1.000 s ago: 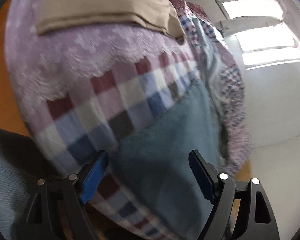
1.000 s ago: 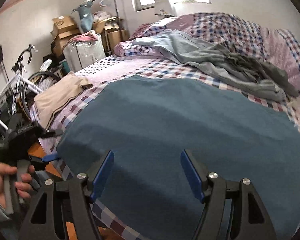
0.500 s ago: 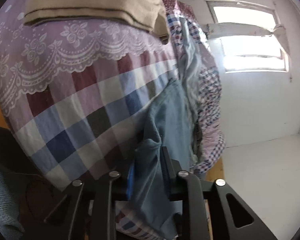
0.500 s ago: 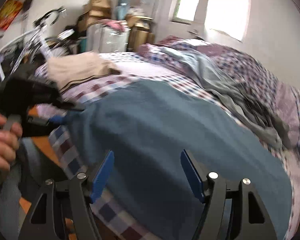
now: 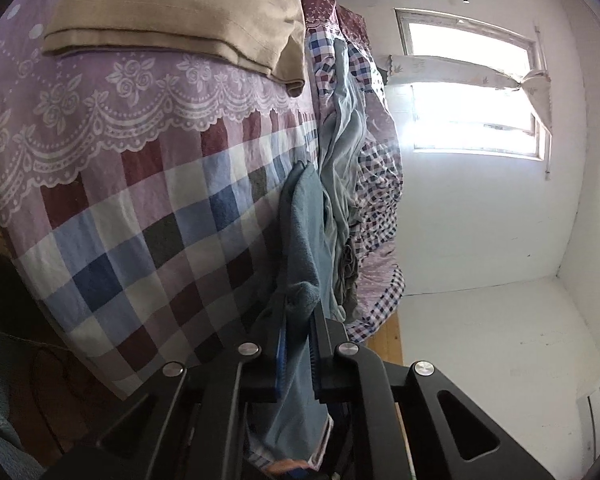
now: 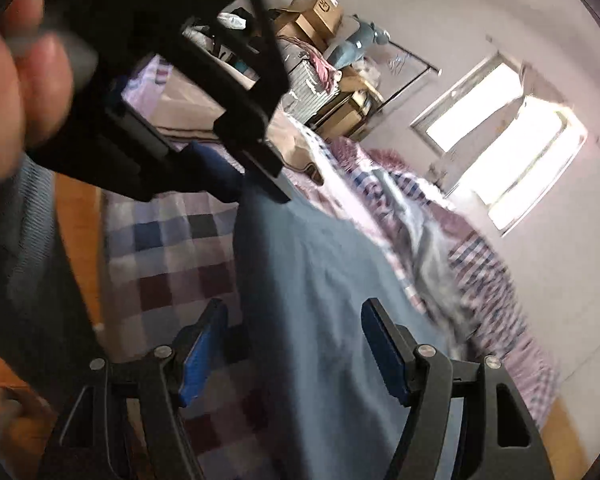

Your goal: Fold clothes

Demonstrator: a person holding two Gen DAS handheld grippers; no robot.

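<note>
Your 2 grippers: left gripper (image 5: 298, 354) clamped on 1 blue-grey garment (image 6: 320, 280), right gripper (image 6: 290, 350) spread wide above it. Garment: plain, soft, pulled taut over the checked bedspread (image 5: 148, 216). 1 folded tan cloth (image 5: 188, 12) and 1 rumpled grey garment (image 5: 342, 140) lie on the bed.

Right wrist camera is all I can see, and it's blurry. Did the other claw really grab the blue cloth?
Observer: Yes. In the left wrist view the left gripper is shut on the blue cloth, with a fold of it bunched between the pads.
Operator: What's on the bed behind it?
Observer: A folded tan garment lies flat on the lacy purple part of the bedspread.
Operator: Is my claw holding anything?
Observer: No. The right gripper is open, over the cloth.
</note>
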